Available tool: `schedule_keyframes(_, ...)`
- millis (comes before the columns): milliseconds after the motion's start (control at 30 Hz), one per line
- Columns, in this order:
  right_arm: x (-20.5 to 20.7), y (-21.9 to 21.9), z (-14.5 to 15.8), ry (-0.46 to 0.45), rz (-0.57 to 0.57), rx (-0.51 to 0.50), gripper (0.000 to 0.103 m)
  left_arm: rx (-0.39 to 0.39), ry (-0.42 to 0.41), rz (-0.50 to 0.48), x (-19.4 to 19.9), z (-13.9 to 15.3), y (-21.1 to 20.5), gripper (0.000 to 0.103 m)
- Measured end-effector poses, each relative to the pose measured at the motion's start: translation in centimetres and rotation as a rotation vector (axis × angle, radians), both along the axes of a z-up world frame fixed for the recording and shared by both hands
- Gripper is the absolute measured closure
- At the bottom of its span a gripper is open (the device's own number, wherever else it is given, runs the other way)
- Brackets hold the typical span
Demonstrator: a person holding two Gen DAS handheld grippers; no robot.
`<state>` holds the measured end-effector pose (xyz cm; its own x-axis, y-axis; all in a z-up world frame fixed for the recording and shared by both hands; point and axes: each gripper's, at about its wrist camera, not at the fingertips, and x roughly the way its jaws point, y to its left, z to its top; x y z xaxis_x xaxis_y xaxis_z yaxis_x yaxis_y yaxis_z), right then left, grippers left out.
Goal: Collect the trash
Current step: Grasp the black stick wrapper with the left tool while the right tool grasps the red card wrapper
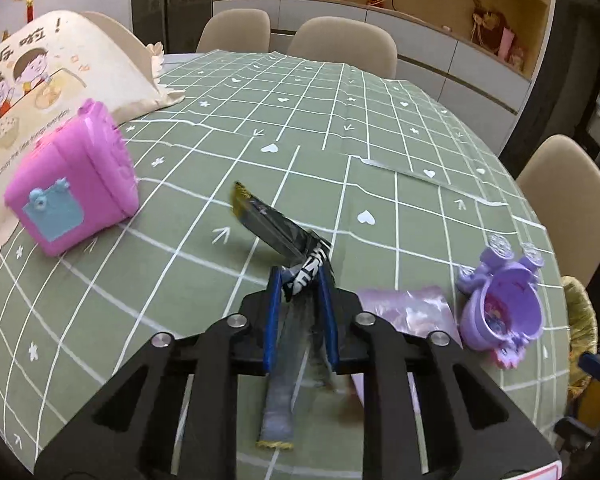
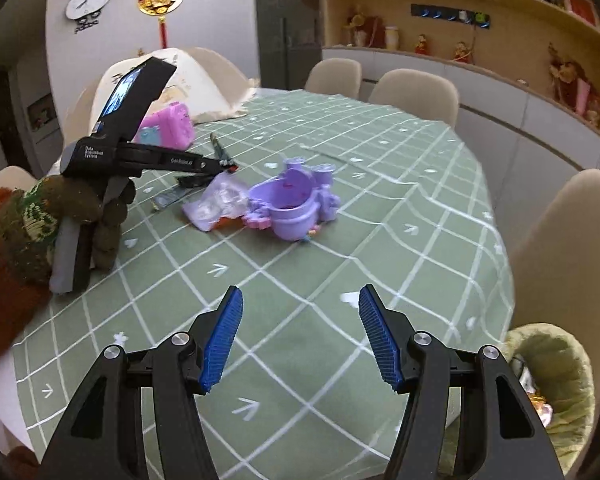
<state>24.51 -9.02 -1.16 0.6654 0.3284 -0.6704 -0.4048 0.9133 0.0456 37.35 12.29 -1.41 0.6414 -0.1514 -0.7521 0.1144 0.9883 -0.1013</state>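
Note:
A long black and grey snack wrapper (image 1: 272,224) is pinched between the blue pads of my left gripper (image 1: 300,276), which is shut on it. One end sticks up and away over the green checked tablecloth (image 1: 340,128), the other hangs down under the jaws. In the right wrist view the left gripper (image 2: 224,166) is held by a gloved hand (image 2: 80,208) at the left, its tip beside a crumpled clear plastic bag (image 2: 216,204). That bag (image 1: 408,308) lies just right of the left jaws. My right gripper (image 2: 300,289) hovers open over bare cloth, nothing between its fingers.
A purple toy cup (image 2: 296,204) lies beside the plastic bag. A pink box (image 1: 72,192) and a printed cushion (image 1: 60,76) sit at the table's left. Beige chairs (image 1: 340,44) ring the table. A fuzzy green basket (image 2: 552,380) sits off the right edge.

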Motion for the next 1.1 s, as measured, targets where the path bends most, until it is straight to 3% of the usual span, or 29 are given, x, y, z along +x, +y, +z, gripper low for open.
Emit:
schedule_keyframes(133, 0.9, 2.2, -0.3, 0.041, 0.056, 0.03, 0.046, 0.02, -0.004, 0.022, -3.6, 0.7, 1.9, 0.087)
schedule_keyframes(333, 3.3, 6.5, -1.0, 0.139, 0.099, 0.062, 0.046, -0.048, -0.029, 0.08, -8.4, 0.7, 5.6, 0.087)
schedule_keyframes(500, 5.5, 8.8, -2.0, 0.191, 0.064, 0.043, 0.046, -0.084, -0.037, 0.081, -8.9, 0.5, 6.4, 0.087)
schedule_keyframes(767, 8.8, 10.9, -2.0, 0.183, -0.009, 0.017, 0.046, -0.108, -0.032, 0.104, -8.8, 0.1, 7.4, 0.085)
schedule_keyframes(967, 11.2, 12.3, -2.2, 0.179, -0.05, -0.015, 0.045, -0.123, -0.036, 0.129, -8.8, 0.1, 8.3, 0.076)
schedule_keyframes(1100, 12.0, 13.0, -2.2, 0.204, -0.068, -0.03, 0.038, -0.149, -0.035, 0.142, -8.9, 0.2, 8.9, 0.072)
